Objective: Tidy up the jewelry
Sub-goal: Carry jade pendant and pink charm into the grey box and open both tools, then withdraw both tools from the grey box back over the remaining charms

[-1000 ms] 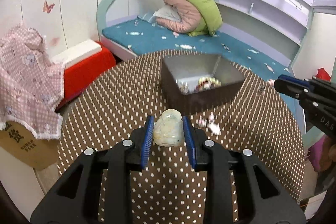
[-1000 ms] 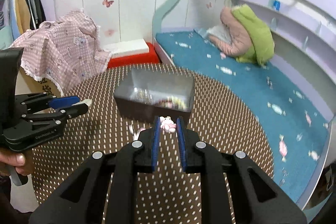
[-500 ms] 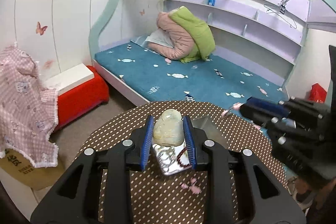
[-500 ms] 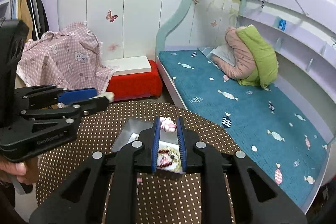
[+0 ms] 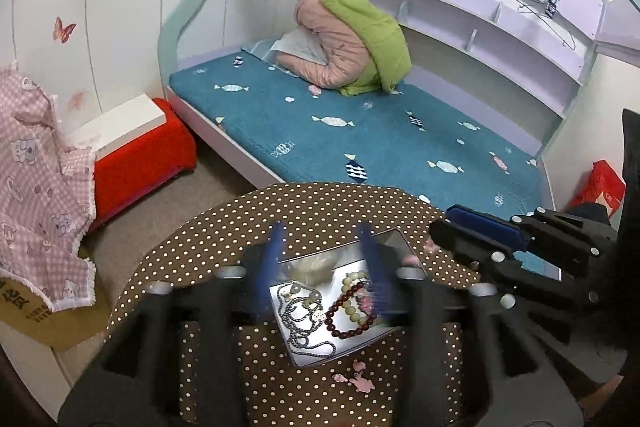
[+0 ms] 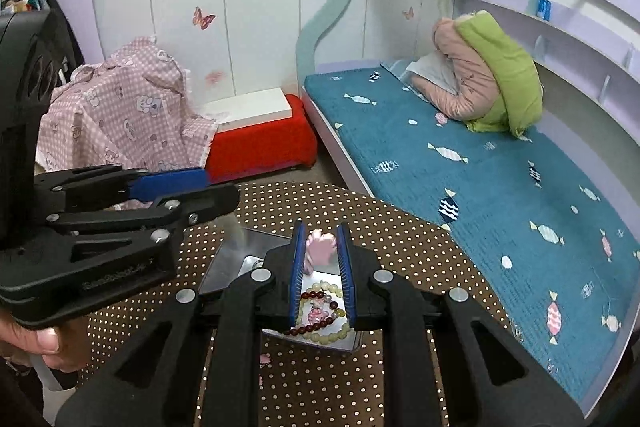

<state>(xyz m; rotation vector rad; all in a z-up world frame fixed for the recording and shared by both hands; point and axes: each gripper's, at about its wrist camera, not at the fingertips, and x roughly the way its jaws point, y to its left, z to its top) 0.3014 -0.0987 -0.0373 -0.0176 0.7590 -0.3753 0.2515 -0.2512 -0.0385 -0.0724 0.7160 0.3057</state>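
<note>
Tray (image 5: 384, 341) sits right under both tongs: right tongs (image 6: 322, 247) pinch the pink charm (image 6: 319, 250) directly above it, nearer the drop, while left tongs (image 5: 322, 259) are opening over a blurred pale stone (image 5: 314, 263).

the left gripper (image 5: 322, 267) tilts downward, its jaws opening and blurred, nothing pressed between the pads; the right gripper (image 6: 321, 259) tilts downward just beside it, jaws closed narrow; a hand (image 6: 34, 345) grips the left gripper's handle
</note>
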